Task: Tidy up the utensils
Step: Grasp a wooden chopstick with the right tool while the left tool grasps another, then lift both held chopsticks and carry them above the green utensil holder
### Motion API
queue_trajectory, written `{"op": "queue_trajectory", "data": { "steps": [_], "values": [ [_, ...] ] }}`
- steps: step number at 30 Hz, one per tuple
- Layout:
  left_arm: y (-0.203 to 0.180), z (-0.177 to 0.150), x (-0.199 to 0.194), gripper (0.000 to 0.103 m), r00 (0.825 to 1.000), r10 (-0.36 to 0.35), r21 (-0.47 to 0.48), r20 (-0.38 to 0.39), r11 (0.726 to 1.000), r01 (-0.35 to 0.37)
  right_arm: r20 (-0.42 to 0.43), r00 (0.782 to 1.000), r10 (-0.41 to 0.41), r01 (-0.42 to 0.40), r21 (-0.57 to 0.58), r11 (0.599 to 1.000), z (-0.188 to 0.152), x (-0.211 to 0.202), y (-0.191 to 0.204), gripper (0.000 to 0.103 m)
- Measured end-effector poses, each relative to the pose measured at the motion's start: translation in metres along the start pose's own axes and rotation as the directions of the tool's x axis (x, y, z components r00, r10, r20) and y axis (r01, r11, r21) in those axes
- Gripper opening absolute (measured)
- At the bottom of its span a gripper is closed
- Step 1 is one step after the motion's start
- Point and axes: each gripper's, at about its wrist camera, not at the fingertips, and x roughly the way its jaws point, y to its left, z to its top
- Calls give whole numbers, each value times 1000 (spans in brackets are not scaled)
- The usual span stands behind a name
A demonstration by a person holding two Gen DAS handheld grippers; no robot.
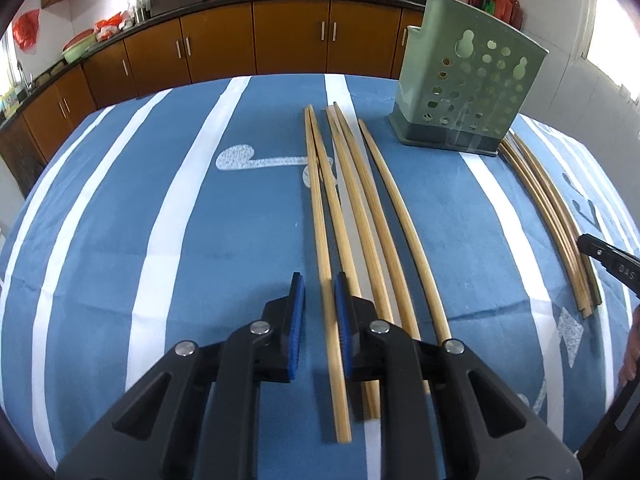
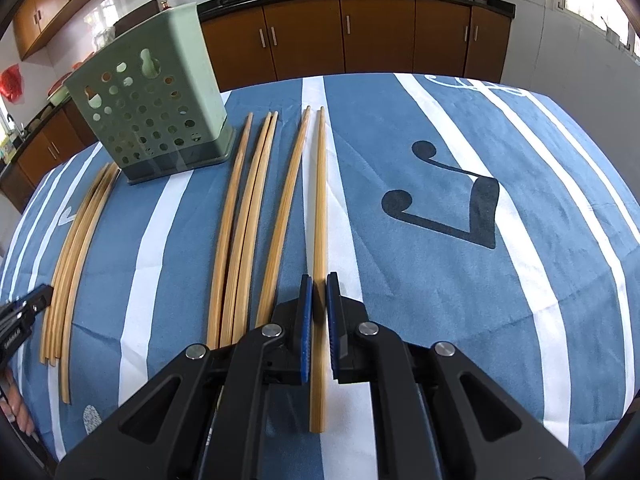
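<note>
One chopstick [image 2: 319,248] pinched between right gripper [image 2: 319,280] fingers, holder [image 2: 148,116] well apart

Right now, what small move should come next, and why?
Probably close the left fingers fully on the chopstick between them. A gap still shows beside one pad, whereas the right fingers already clamp another chopstick. After that, both could likely be lifted toward the green holder.

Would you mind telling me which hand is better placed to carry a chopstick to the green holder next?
Right. The right claw is already shut on one chopstick; the left claw shows a gap beside the stick between its pads, which is not yet gripped.
</note>
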Motion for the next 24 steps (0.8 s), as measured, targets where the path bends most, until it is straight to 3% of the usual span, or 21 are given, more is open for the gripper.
{"op": "queue_trajectory", "data": {
  "steps": [3,10,17,24],
  "values": [
    [1,9,8,8,1000,21,0,6,1000,-21,3,1000,3,-3,-6,1000,4,3,-1,8],
    [35,28,22,8,999,38,-81,26,996,-35,31,999,-15,14,35,999,22,16,-17,8],
    [40,22,18,11,999,-12,-77,49,997,16,41,999,4,-5,26,1000,18,13,-17,8],
    [38,8,8,12,999,-14,-58,46,998,17,34,999,17,-18,23,1000,4,3,-15,8]
  ]
}}
